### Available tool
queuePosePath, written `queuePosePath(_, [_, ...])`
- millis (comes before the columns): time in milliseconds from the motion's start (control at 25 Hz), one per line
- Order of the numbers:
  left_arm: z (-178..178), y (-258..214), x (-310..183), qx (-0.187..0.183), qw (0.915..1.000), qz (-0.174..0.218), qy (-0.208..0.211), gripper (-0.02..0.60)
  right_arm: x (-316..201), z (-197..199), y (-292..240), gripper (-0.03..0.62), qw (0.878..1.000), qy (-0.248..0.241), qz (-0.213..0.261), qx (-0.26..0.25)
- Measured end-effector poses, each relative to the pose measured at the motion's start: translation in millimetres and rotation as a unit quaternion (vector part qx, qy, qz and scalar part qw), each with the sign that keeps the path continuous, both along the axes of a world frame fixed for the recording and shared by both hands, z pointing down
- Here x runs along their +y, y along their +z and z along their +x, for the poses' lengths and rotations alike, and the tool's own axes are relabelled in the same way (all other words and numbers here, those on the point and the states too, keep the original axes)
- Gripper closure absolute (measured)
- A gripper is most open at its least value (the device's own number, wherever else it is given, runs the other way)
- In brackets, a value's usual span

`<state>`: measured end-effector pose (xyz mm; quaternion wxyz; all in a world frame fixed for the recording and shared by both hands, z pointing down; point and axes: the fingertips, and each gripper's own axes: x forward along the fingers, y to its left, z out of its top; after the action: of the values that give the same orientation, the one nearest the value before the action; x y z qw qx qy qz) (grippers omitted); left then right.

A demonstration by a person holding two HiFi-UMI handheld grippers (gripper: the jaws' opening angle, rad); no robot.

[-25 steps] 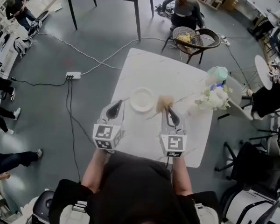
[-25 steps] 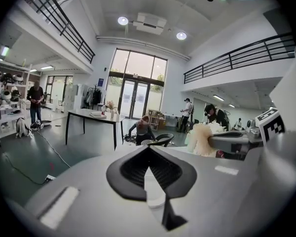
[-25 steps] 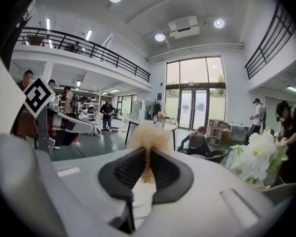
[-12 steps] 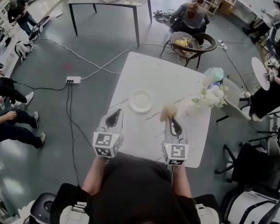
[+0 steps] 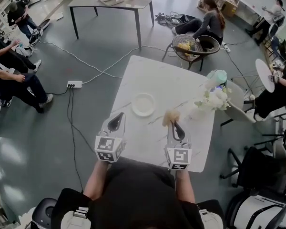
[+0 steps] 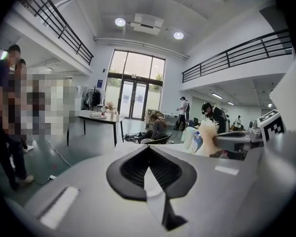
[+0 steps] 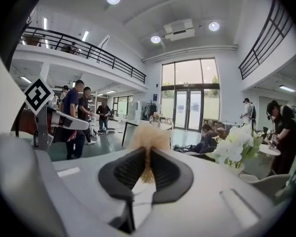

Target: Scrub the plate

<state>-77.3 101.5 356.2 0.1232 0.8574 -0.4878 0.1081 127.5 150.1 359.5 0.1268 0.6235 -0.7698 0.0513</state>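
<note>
Head view: my right gripper point(image 5: 173, 123) clamps a tan scrubber point(image 5: 170, 115) near the plate point(image 5: 144, 104); left gripper point(image 5: 117, 120) closed, empty. Scrubbing seems unstarted; next, I bring scrubber onto plate.

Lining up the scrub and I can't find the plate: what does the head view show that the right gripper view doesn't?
Head view only: the white plate on the table, touching neither gripper, ahead and to the left of the right gripper. Right gripper view only: a close look at its jaws closed on the tan scrubber. Both: the scrubber, the white flowers and the left gripper.
</note>
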Motion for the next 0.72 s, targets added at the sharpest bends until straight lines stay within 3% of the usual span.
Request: queuePosePath(720, [7.4,7.6,-1.6,-0.001,0.9999,-0.011,0.011,0.575,-4.5,-0.6,5.2,0.559,1.000,-0.001,-0.008,-0.003])
